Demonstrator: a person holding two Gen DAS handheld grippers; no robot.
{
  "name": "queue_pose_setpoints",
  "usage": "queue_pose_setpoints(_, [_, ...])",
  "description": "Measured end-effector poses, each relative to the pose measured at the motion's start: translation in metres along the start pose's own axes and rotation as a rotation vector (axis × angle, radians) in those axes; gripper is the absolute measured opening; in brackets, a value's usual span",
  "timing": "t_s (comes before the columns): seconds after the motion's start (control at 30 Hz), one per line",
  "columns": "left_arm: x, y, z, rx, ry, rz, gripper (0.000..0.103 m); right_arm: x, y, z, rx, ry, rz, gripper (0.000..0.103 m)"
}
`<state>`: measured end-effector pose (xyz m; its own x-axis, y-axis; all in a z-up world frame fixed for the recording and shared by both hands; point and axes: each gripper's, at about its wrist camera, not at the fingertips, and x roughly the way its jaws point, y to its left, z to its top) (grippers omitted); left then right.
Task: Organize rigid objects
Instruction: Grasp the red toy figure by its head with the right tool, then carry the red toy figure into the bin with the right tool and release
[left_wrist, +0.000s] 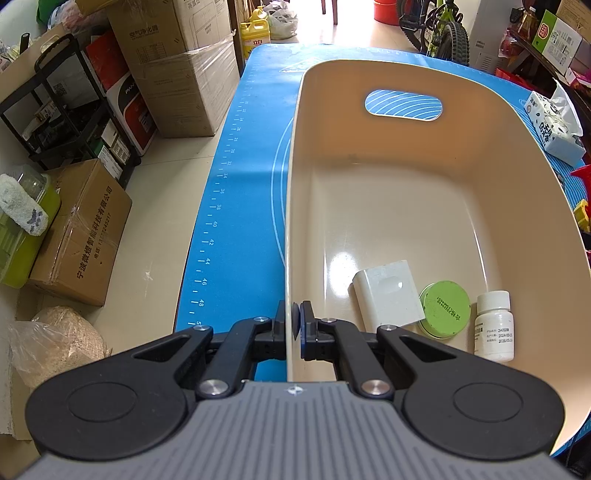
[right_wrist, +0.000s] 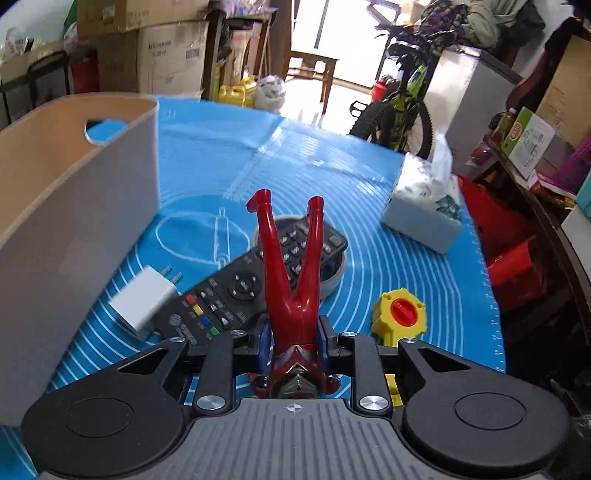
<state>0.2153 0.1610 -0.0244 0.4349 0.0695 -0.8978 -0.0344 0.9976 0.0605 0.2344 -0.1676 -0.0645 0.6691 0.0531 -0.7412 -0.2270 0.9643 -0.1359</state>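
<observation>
While the red toy figure (right_wrist: 291, 291) is pointing its legs up and away from the camera, the right gripper (right_wrist: 293, 341) is clamping it at the waist, its blue fingers (right_wrist: 264, 345) pressing on both sides. Behind the figure a black remote (right_wrist: 236, 291) is lying on the blue mat (right_wrist: 332, 177), its far end resting on a round dish (right_wrist: 334, 275). A white charger plug (right_wrist: 144, 299) is sitting at the remote's left end, and a yellow toy with a red knob (right_wrist: 400, 314) is lying just right of the figure. Farther right, a tissue pack (right_wrist: 424, 210) is standing on the surface.

To the left, the beige bin (left_wrist: 406, 177) is being held by the left gripper (left_wrist: 293, 321), whose fingers are pinching its side wall. Inside are lying a white block (left_wrist: 388, 295), a green tin (left_wrist: 445, 308) and a small white bottle (left_wrist: 493, 325).
</observation>
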Motion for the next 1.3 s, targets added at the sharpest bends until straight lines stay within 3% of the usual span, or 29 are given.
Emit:
queue_pose_setpoints(0.4, [0.0,0.0,0.0,0.001,0.0,0.001,0.006,-0.075,0.022,0.037,0.086,-0.16,0.058,0.034])
queue_pose_setpoints(0.63, [0.0,0.0,0.0,0.001,0.0,0.002,0.006,-0.101,0.058,0.07,0.09,-0.24,0.184,0.035])
queue_pose_setpoints(0.77, [0.0,0.0,0.0,0.003,0.0,0.002,0.006,-0.097,0.092,0.082,0.06,-0.238,0.261,0.035])
queue_pose_setpoints(1.0, [0.0,-0.001,0.0,0.002,0.0,0.002,0.006,-0.066,0.149,0.08,-0.002,-0.104,0.336,0.035])
queue_pose_setpoints(1.3, [0.0,-0.001,0.0,0.003,0.0,0.004,0.006,-0.023,0.187,0.062,-0.075,0.116,0.321,0.035])
